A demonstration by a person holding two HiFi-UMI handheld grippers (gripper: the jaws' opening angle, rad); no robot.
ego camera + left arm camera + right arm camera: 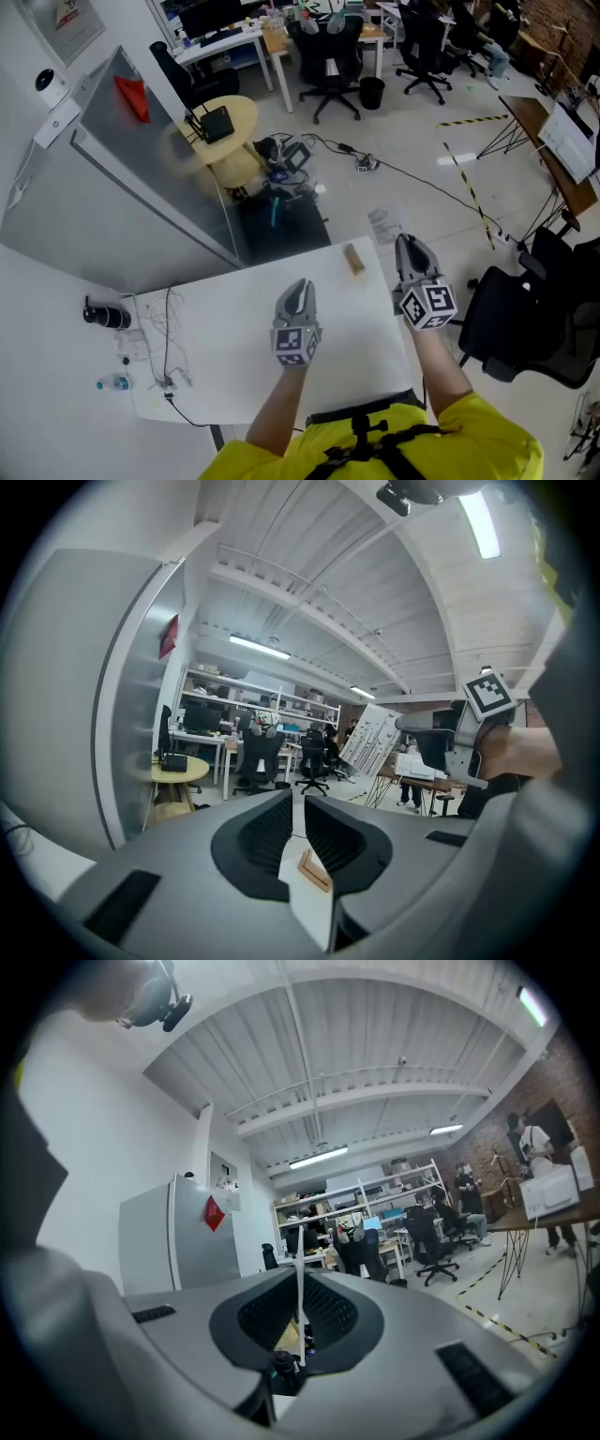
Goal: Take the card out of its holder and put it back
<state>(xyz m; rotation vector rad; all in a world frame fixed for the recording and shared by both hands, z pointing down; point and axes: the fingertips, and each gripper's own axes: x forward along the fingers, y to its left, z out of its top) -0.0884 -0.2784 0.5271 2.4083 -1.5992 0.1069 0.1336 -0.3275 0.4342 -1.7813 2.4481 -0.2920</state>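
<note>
My right hand-held gripper pinches the card edge-on, raised off the worktop, just beside the wooden holder. My left hand-held gripper hovers near the holder, its jaws narrowly apart with nothing between them.

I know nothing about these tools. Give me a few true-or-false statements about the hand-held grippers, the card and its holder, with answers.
1. The right hand-held gripper is shut on a thin white card. True.
2. The card sits in the wooden holder. False: the holder is empty, and the card is in the right hand-held gripper.
3. The left hand-held gripper grips the holder. False: nothing is between its jaws, and the holder lies ahead of it.
4. The holder rests on the white table. True.
</note>
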